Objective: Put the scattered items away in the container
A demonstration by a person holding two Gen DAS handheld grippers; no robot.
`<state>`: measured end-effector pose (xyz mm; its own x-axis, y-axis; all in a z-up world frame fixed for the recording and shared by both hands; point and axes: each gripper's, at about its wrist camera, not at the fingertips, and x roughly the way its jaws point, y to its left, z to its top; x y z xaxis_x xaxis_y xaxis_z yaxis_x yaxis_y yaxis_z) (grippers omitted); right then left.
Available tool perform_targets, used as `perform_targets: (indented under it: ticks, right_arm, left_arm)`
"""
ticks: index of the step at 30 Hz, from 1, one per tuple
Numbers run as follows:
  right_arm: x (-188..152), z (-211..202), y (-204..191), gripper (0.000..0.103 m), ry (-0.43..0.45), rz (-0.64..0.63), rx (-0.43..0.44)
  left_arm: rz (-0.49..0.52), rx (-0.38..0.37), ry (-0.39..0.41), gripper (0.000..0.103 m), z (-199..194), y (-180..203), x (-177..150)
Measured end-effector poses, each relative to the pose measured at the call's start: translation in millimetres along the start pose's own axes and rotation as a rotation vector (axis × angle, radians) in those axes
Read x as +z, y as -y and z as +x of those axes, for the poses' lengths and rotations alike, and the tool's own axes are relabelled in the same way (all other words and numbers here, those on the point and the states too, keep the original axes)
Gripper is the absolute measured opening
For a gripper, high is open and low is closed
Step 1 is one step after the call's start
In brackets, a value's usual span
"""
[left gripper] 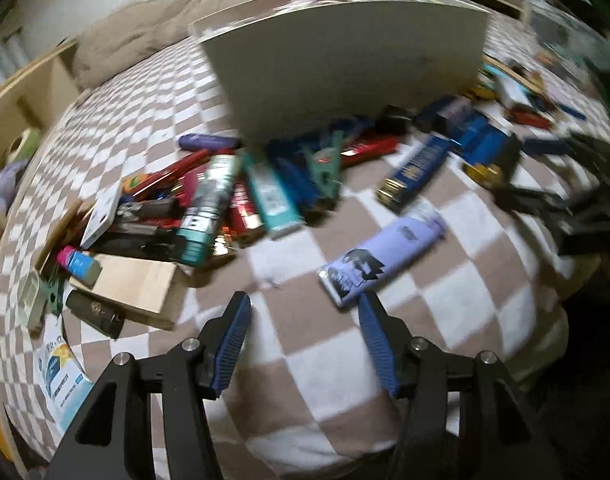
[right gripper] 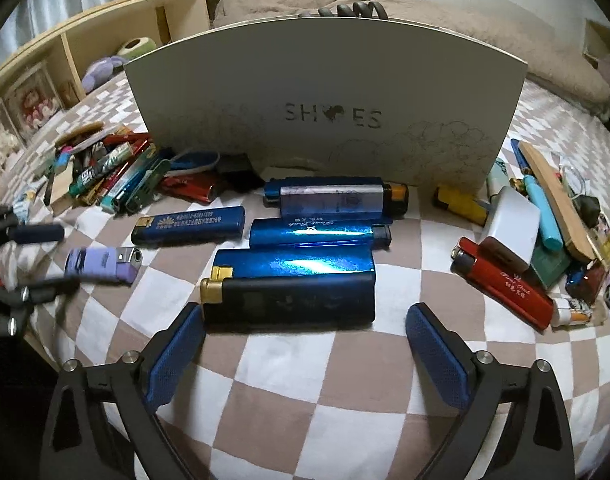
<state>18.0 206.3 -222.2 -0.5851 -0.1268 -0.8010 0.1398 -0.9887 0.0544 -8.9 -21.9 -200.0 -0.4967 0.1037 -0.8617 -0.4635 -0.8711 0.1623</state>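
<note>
A white shoe box (right gripper: 325, 92) stands on a checked blanket (right gripper: 305, 380), and lighters lie scattered in front of it. My right gripper (right gripper: 305, 312) is open. A dark lighter with a gold cap (right gripper: 289, 300) lies crosswise just beyond its fingertips, untouched. Behind that lighter are shiny blue lighters (right gripper: 317, 236). My left gripper (left gripper: 305, 300) is open with only blanket between its fingers. A lilac lighter (left gripper: 385, 264) lies just past its right fingertip. The box (left gripper: 345, 68) is blurred in the left wrist view.
A heap of lighters and small boxes (left gripper: 209, 200) lies left of the shoe box, and another pile (right gripper: 545, 240) lies to its right. A wooden shelf (right gripper: 105, 36) runs along the back left. A beige cover (right gripper: 425, 12) is bunched behind the box.
</note>
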Motion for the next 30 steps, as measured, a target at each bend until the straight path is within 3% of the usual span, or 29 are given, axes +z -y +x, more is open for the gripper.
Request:
perform_targets:
  ticks: [4, 7, 9, 11, 13, 20, 30]
  right_arm:
    - [-1.0, -2.8, 3.1, 0.085, 0.000, -0.001, -0.003]
    - [-2.2, -4.6, 7.0, 0.082, -0.005, -0.003, 0.008]
    - [-3.2, -5.5, 8.2, 0.082, -0.005, -0.007, 0.012]
    - [-4.3, -6.6, 9.8, 0.082, -0.004, -0.005, 0.018]
    - [-4.9, -7.4, 11.5, 0.082, -0.004, -0.004, 0.028]
    - [-5.4, -7.2, 12.2, 0.082, -0.012, 0.003, 0.041]
    - [-7.1, -8.2, 12.9, 0.082, -0.018, 0.006, 0.053]
  left_arm:
    - [-0.052, 0.047, 0.009, 0.057, 6.3, -5.7, 6.3]
    - [-0.134, 0.048, 0.004, 0.065, 10.4, -13.4, 9.4]
    - [-0.173, 0.014, 0.011, 0.072, 10.0, -14.9, 8.9]
    - [-0.193, -0.050, 0.029, 0.087, 6.9, -12.0, 5.3]
    - [-0.194, -0.113, 0.056, 0.091, 1.5, -3.5, 2.2]
    - [-0.168, -0.167, 0.078, 0.092, 5.7, 27.4, 9.8]
    - [-0.225, -0.139, 0.111, 0.091, 12.7, 28.9, 15.6]
